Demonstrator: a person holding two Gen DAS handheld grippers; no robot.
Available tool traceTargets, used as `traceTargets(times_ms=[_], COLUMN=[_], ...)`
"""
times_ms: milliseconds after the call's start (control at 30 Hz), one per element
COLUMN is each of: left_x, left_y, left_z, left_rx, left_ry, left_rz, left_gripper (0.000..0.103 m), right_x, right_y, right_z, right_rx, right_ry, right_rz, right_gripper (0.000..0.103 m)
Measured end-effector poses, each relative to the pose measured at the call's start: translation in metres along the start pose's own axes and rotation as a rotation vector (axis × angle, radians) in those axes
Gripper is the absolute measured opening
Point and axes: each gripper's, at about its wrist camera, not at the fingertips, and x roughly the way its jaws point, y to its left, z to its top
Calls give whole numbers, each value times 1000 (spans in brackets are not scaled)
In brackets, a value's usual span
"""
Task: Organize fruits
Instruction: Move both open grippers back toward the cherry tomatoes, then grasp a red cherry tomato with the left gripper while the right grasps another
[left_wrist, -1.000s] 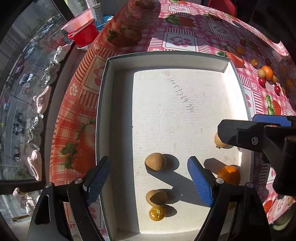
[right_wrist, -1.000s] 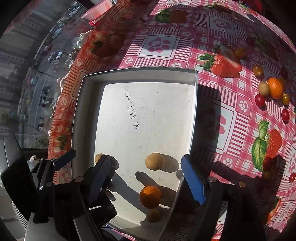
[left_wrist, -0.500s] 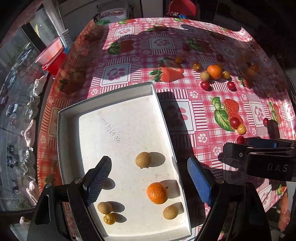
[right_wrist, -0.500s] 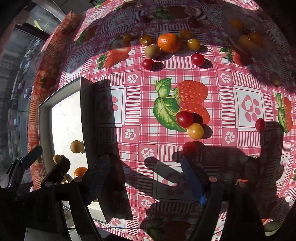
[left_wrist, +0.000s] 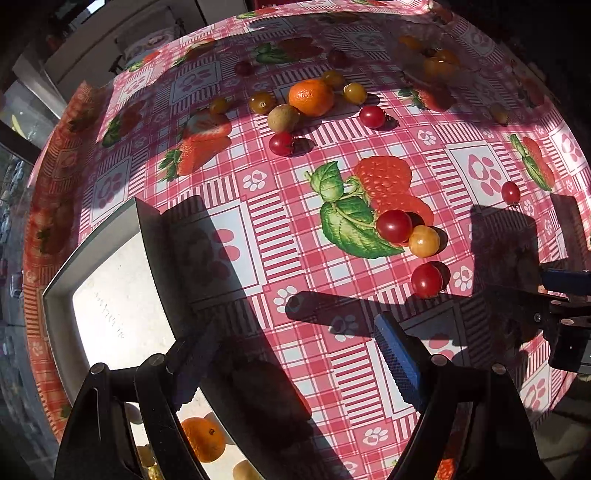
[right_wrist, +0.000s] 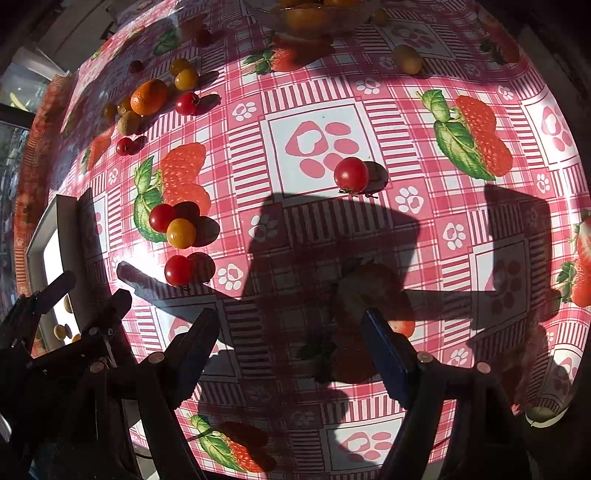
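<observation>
Between picks: both grippers empty over the worktop.
Left gripper (left_wrist: 291, 363) and right gripper (right_wrist: 291, 345) hung with jaws released beside the tray (left_wrist: 59, 325); loose tomatoes (right_wrist: 177, 233) near the tray likely came next.

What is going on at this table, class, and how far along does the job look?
A person holds two grippers, sorting fruit into a white tray. The left gripper and right gripper are both open and empty above the strawberry tablecloth. An orange and some small fruits already lie in the tray. Cherry tomatoes and another orange wait on the cloth.
</observation>
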Motion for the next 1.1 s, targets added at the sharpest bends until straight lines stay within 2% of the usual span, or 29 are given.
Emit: traceTargets(times_ms=[233,267,867,900,967,1033,1100], left_x=[17,19,30,30,28,26,21], left_y=[-11,-13,-44,-45,-47,-49,-52], left_z=[24,27,73,75,76,77,72], left_rx=[-2,-4,-33,-35,-42,-41,-36], left_ry=[-12,-12,-20,-19,-15,-11,-10], left_rz=[-39,-42,-47,-47,-64,-69,-71], left_gripper=[85,85,85,81,72,62,46], right_x=[3,-3,0,2,-2,-5,-8], right_y=[-18,-34,-49,-45,-39,-33,-27], right_z=[2,1,64,68,72,76,76], right_rx=[-1,-8,-91,-96,-112,-134,-152], right_ry=[-10,-15,-95,-99,-115,-126,-130], right_rz=[-8,-13,-65,-69,-84,-100,-110], right_gripper=[82,82,82,80,68,42,23])
